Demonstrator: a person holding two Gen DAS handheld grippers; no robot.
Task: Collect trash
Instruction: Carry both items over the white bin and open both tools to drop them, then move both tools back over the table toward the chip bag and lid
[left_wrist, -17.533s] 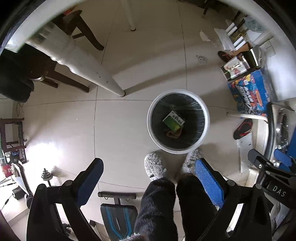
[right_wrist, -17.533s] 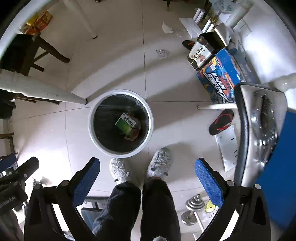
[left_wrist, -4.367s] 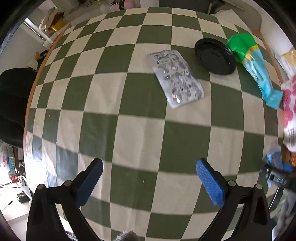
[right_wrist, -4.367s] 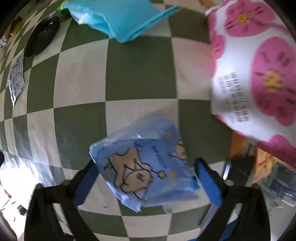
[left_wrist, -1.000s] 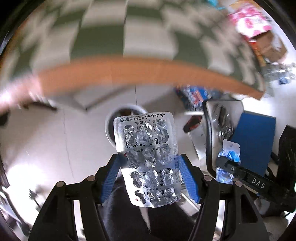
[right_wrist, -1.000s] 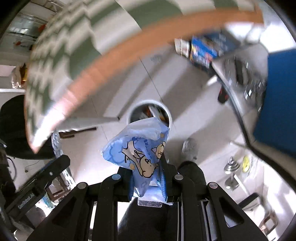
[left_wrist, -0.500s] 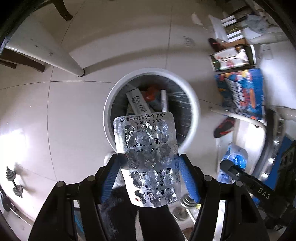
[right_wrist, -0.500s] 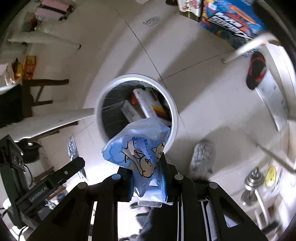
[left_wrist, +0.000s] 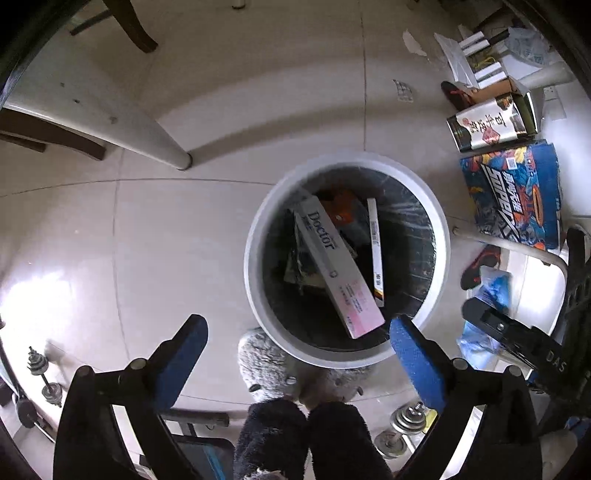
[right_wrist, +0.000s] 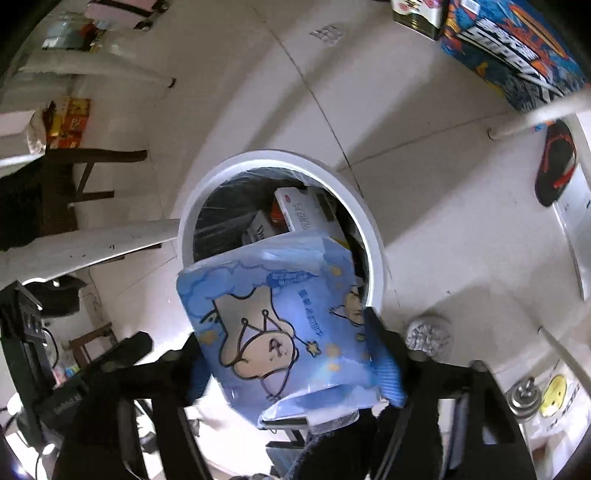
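The round white waste bin with a black plastic liner (left_wrist: 347, 258) stands on the pale tiled floor (left_wrist: 177, 229) and serves as the landmark: both grippers point down toward its mouth, which seems the reason they are held here, so that released rubbish falls inside rather than on the tiles. Just on the near side of the bin's rim are the person's grey fluffy slippers (left_wrist: 262, 365), toes against the wall of the bin, placing the person right over it.

Inside the bin, a long white-and-pink carton printed "Doctor" (left_wrist: 338, 269) leans diagonally across the opening, with a thinner white carton (left_wrist: 376, 251) beside it; they lie as dropped things lie.

The light blue plastic wrapper with a cartoon bear (right_wrist: 284, 317) hangs over the near rim of the bin, between the blue pads of the right gripper (right_wrist: 295, 365). Its jaws are opening; the wrapper looks loosened and spread, no longer pinched, so I judge it is being let go.

The left gripper (left_wrist: 299, 347), above the near rim, has its jaws opening too, wide apart with nothing between them.
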